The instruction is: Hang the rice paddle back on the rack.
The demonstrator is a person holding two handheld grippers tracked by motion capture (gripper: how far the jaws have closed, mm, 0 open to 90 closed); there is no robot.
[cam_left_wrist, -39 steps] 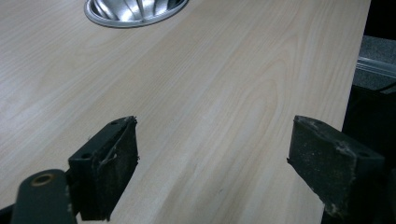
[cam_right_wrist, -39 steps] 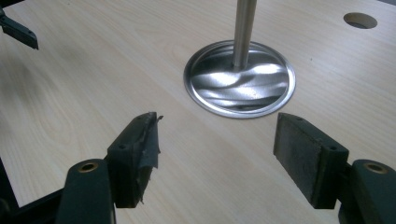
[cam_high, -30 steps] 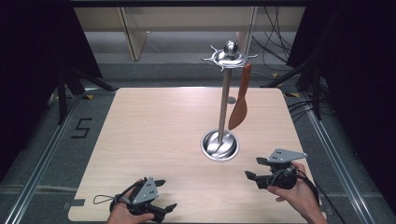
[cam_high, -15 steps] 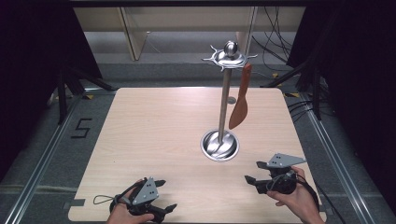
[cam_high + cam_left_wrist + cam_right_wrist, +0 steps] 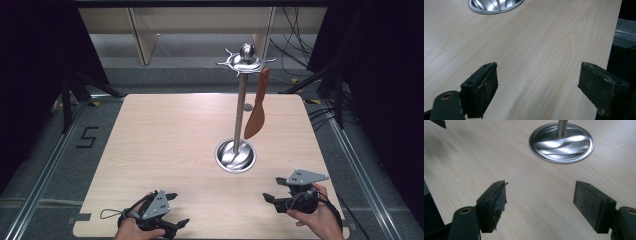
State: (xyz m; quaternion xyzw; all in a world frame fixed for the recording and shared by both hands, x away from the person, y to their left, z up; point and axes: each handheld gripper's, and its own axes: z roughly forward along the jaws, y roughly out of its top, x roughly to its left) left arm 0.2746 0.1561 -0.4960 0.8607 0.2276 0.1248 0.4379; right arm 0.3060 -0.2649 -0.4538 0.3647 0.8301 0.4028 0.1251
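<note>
Both grippers idle at the near edge of the tabletop (image 5: 165,130); spatula (image 5: 256,111) hangs on the stand (image 5: 241,107).

The left gripper (image 5: 176,210) rests by the near left corner, jaws wide apart and empty. The right gripper (image 5: 272,190) sits near the near right corner; its jaws have just been opening and stand wide with nothing between them. The spatula dangles from the stand's top ring, right of the pole, blade clear of the base (image 5: 561,142), toward the far right of the tabletop. A sound next move, judging from this: bring the right gripper up level, close on the handle below the hook, then lift before drawing away, so the stand does not tip.
</note>
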